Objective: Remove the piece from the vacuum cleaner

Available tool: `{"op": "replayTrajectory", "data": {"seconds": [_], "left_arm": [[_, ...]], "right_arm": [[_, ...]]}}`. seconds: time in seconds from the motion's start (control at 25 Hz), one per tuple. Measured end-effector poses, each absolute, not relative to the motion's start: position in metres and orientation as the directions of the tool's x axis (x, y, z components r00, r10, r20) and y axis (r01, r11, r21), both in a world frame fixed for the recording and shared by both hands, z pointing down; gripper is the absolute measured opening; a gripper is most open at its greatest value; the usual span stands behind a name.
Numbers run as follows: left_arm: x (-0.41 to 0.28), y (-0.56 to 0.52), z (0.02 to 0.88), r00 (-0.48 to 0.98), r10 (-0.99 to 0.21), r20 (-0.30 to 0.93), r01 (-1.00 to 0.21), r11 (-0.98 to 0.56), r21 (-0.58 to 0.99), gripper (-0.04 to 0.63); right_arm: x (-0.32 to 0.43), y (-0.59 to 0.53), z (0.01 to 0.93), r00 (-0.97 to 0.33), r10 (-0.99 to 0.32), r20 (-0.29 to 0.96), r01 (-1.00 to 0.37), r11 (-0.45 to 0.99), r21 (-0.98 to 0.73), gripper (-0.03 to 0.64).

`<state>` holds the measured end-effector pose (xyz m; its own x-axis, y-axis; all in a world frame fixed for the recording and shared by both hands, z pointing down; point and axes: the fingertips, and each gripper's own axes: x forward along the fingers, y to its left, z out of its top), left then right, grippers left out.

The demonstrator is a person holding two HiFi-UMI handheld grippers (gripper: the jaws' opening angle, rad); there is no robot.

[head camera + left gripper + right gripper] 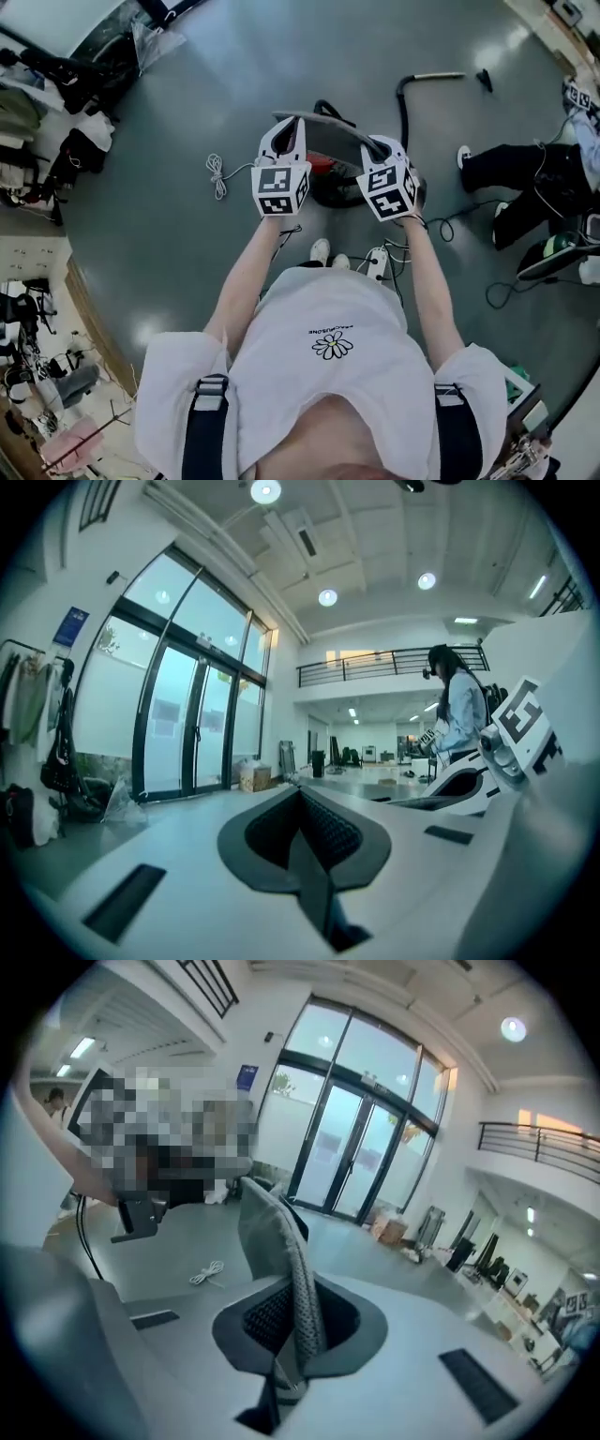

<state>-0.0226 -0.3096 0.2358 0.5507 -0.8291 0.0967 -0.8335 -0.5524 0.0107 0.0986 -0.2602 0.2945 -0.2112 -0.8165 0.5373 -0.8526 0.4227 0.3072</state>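
The piece (330,137) is a flat grey panel with a mesh edge, held level above the red vacuum cleaner (323,174) on the floor. My right gripper (386,150) is shut on its right end; in the right gripper view the piece (272,1232) stands up out of that gripper (295,1324). My left gripper (283,139) sits at the piece's left end. In the left gripper view its jaws (305,832) are shut with nothing showing between them. Whether it touches the piece I cannot tell. The right gripper (511,747) shows there at the right.
The vacuum's black hose (405,94) curves away behind it. A coiled white cable (217,175) lies left on the grey floor, a power strip (377,262) near my shoes. A seated person's legs (516,178) are at the right. Clutter lines the left wall.
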Motion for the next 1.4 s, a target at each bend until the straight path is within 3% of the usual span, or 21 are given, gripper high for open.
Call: {"op": "replayTrajectory", "data": {"seconds": [0.2,0.48,1.4], "left_arm": [[-0.029,-0.294,0.161,0.541,-0.837,-0.080,-0.839,-0.544,0.016,0.000],[-0.040,-0.259,0.130,0.535,-0.825,-0.182,-0.838,-0.546,0.012,0.000],[-0.014,-0.232,0.139,0.577,-0.804,-0.146,-0.813,-0.581,-0.013,0.000]], "right_arm": [[0.119,-0.244,0.201,-0.174,-0.938,0.299,-0.911,0.269,0.314,0.022],[0.121,-0.225,0.144,-0.089,-0.993,0.072,-0.961,0.105,0.254,0.023],[0.138,-0.194,0.153,-0.052,-0.997,0.060,-0.978,0.063,0.200,0.023]]}}
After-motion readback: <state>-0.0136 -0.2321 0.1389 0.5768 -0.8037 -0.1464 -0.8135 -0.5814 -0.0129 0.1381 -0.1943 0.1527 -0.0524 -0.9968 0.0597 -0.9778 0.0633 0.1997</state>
